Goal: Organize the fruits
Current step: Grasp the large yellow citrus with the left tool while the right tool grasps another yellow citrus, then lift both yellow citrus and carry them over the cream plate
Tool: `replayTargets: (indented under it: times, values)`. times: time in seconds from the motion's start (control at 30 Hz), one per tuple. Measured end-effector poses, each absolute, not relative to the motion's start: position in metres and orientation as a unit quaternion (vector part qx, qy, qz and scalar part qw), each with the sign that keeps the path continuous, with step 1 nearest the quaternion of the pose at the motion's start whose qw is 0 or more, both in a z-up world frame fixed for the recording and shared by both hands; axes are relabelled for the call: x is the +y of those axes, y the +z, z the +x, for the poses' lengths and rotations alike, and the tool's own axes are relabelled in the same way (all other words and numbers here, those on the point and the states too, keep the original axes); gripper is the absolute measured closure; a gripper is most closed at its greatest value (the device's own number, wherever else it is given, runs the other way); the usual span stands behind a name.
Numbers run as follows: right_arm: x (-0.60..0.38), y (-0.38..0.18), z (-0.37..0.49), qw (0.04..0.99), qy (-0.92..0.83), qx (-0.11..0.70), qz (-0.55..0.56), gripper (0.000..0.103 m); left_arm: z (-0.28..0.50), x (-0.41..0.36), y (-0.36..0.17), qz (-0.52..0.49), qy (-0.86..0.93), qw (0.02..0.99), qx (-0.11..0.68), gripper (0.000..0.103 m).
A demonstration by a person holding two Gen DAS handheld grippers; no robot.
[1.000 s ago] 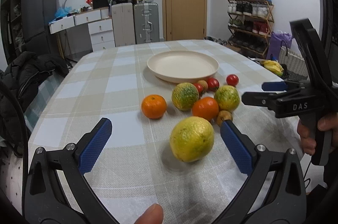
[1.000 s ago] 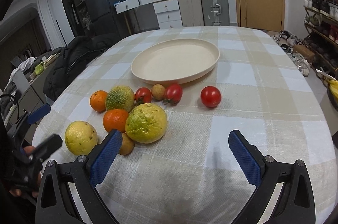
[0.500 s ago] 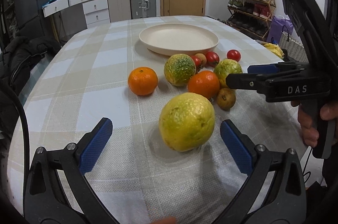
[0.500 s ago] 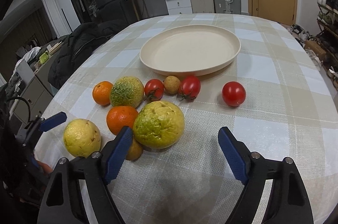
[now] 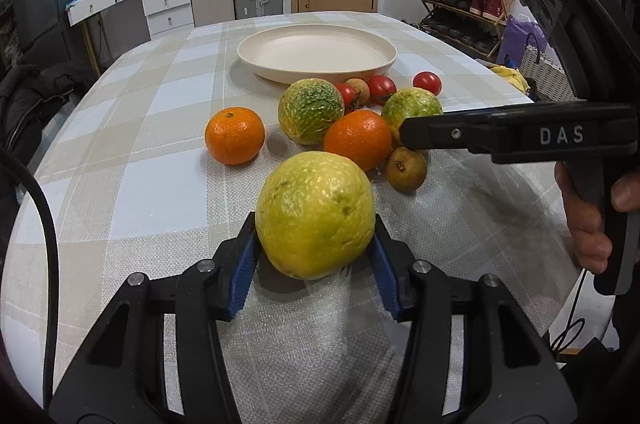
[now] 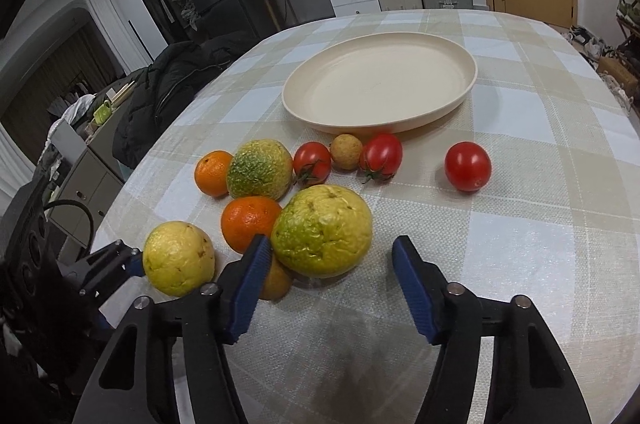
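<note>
Left claw clamped on yellow citrus, fruit on tabletop at 6 o'clock of plate. Right claw open — straddling green-yellow citrus, not pinching. Step: first pickups. Next, likely: lift, carry to 12 o'clock, onto plate.

The plate is set on the table, behind the fruit. Three tomatoes and a longan are ranged just before its rim. Nearer, a citrus is flanked on the left by a mandarin. The nearest citrus is seated between the left gripper's pads.
</note>
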State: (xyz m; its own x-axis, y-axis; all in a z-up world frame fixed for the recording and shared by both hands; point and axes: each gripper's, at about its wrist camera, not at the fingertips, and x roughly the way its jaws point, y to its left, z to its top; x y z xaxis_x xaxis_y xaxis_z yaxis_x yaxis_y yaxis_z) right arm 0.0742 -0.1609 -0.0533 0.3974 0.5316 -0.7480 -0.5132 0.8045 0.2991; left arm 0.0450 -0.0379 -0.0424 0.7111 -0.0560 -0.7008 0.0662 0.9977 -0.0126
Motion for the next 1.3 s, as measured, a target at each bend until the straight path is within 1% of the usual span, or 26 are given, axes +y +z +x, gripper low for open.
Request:
replayTargets:
  times: [0.1,0.13,0.4,1.13,1.3]
  values:
    - [-0.157,-0.052,0.074,0.833,0.317,0.454,0.008,0.048,0.047,-0.038,-0.042,0.007,-0.036,0.925,0.378,0.054]
    - [-0.155,-0.052,0.074,0.832,0.318,0.454,0.007,0.048,0.047,-0.038,-0.042,0.005,-0.037,0.925,0.379,0.054]
    - [-0.152,-0.051,0.072,0.835,0.317,0.45,0.002,0.05,0.046,-0.035,-0.042,0.004,-0.039,0.925,0.377,0.055]
    - [-0.178,-0.044,0.063,0.853,0.313,0.416,0.045,0.051,0.037,-0.031,-0.037,-0.012,-0.037,0.933,0.359,0.055]
    - [-0.177,-0.045,0.06,0.853,0.314,0.416,0.032,0.051,0.036,-0.031,-0.037,-0.014,-0.036,0.933,0.359,0.055]
